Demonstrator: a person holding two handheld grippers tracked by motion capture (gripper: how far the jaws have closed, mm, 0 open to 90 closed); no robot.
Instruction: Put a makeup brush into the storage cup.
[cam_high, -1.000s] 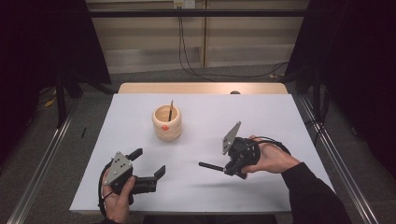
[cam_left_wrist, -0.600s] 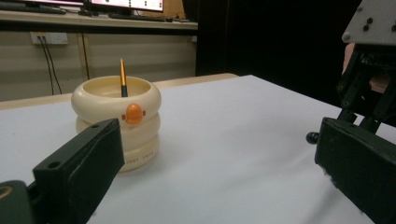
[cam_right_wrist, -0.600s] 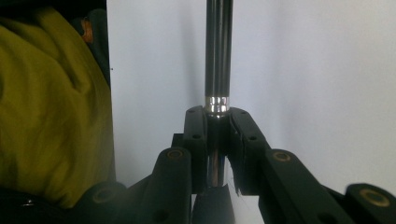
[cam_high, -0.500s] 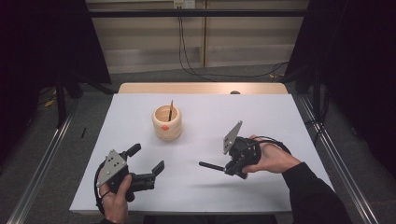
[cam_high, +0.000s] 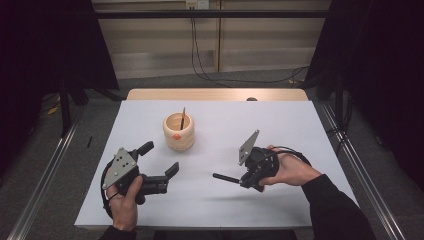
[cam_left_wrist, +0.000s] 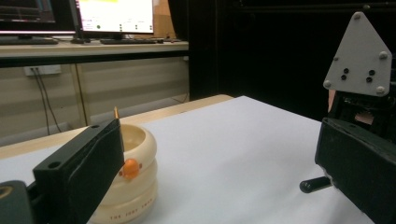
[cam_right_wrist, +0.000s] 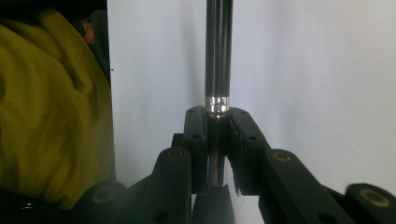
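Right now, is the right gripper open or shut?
Shut: the right gripper clamps a dark rod between its pads.

Only the left claw (cam_high: 159, 161) has changed: over the 2 earlier pictures it has lifted off the tabletop (cam_high: 280, 125) near the front-left corner and shifted a little away from the front edge, toward the wooden cup (cam_high: 179, 131). Its jaws are spread wide with nothing between them, as before.

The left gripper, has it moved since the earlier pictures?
Yes. The left gripper has shifted up the high view, toward the wooden cup.
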